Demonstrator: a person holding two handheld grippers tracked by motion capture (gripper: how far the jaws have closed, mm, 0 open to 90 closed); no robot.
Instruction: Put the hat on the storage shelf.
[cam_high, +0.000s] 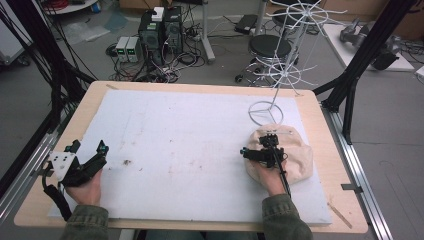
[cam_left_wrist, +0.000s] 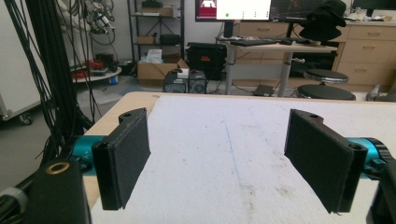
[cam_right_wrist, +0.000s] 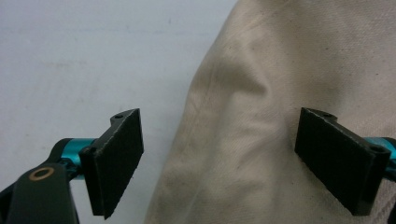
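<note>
A wooden bench (cam_high: 40, 200) carries a white foam mat (cam_high: 190, 145) that covers nearly all of its top, the mat faintly stained near its middle, at a workstation where a person in olive-green sleeves holds a two-fingered gripper in each hand. On the mat's far right side stands a white wire rack (cam_high: 287, 60), its ring base resting on the mat and its thin arms spreading out above the bench's back edge. Just in front of that ring base lies a cream cloth hat (cam_high: 300, 155), a soft, creased mound on the right side of the mat, near the person's right hand. The right gripper (cam_high: 260, 150) hangs directly over the hat's left part; in the right gripper view its two black fingers (cam_right_wrist: 116, 158) stand wide apart and hold nothing, one over bare mat, the other over the cloth, with the hat's seamed edge (cam_right_wrist: 196, 140) running between them. The left gripper (cam_high: 90, 150) sits low over the mat's left edge, well apart from the hat; the left gripper view shows its fingers (cam_left_wrist: 123, 156) likewise spread wide and empty, pointing across the bare mat toward the bench's far side. Behind the bench, computer towers (cam_high: 160, 30) and a tangle of cables lie on the grey floor beside a black stool (cam_high: 270, 47)
</note>
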